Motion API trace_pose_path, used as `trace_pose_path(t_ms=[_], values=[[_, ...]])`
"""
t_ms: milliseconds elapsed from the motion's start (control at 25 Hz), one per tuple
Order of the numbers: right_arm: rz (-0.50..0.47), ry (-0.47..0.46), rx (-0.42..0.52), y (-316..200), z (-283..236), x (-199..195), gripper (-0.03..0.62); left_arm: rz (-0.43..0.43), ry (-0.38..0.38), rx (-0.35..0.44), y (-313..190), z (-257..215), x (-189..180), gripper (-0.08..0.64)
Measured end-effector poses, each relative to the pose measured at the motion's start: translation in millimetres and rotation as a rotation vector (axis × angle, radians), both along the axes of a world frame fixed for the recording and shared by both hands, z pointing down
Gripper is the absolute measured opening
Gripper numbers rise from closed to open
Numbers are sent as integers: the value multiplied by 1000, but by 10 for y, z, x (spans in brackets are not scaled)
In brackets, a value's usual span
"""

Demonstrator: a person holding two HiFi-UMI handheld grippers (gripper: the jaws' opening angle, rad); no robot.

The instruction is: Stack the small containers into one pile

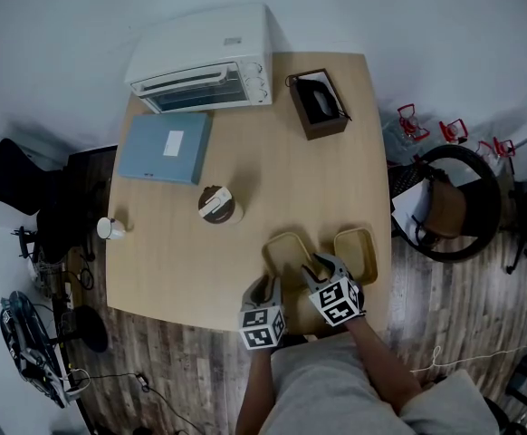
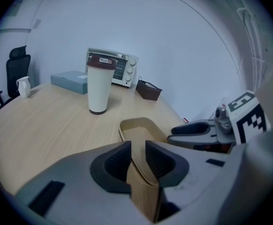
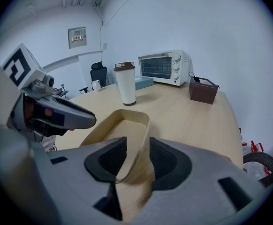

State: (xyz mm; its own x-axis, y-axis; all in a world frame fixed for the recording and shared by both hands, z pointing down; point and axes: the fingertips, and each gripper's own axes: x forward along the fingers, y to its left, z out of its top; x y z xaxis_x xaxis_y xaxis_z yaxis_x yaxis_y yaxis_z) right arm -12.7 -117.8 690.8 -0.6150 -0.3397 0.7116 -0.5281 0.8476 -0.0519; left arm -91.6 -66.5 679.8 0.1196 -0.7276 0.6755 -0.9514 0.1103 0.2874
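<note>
Two tan oblong containers sit side by side at the table's near edge: the left container (image 1: 286, 246) and the right container (image 1: 358, 248). My left gripper (image 1: 265, 286) is shut on the left container's near-left wall (image 2: 137, 172), and that container's open tray (image 2: 143, 128) stretches ahead of the jaws. My right gripper (image 1: 316, 268) is shut on what looks like the same container's right wall (image 3: 135, 149), with the tray (image 3: 120, 128) to its left. Each gripper view shows the other gripper: the right gripper (image 2: 197, 132) and the left gripper (image 3: 64, 116). The right container lies untouched.
A white tumbler with a brown lid (image 1: 216, 205) stands mid-table. Behind it are a white toaster oven (image 1: 205, 62), a blue box (image 1: 166, 146) and a brown open box (image 1: 318, 104). A small white mug (image 1: 110, 228) sits at the left edge. A chair (image 1: 454, 207) stands at the right.
</note>
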Motion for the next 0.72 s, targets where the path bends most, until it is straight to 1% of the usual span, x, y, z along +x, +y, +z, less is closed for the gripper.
trace_pose_path(t_ms=[80,280,520,720], values=[[13,-10,6,-18,-26,42,153,22,-5,13,-40,-44,78,87],[64,-13,19,-56,-71,270,153,108,-17,38,-162,-127,395,87],[158,-11,25,-190,-78,690,153,213,-32,67,-366,-250,861,87],[238,-18,25,-307,-84,1036,153,279,-14,80,-508,-319,1260,87]])
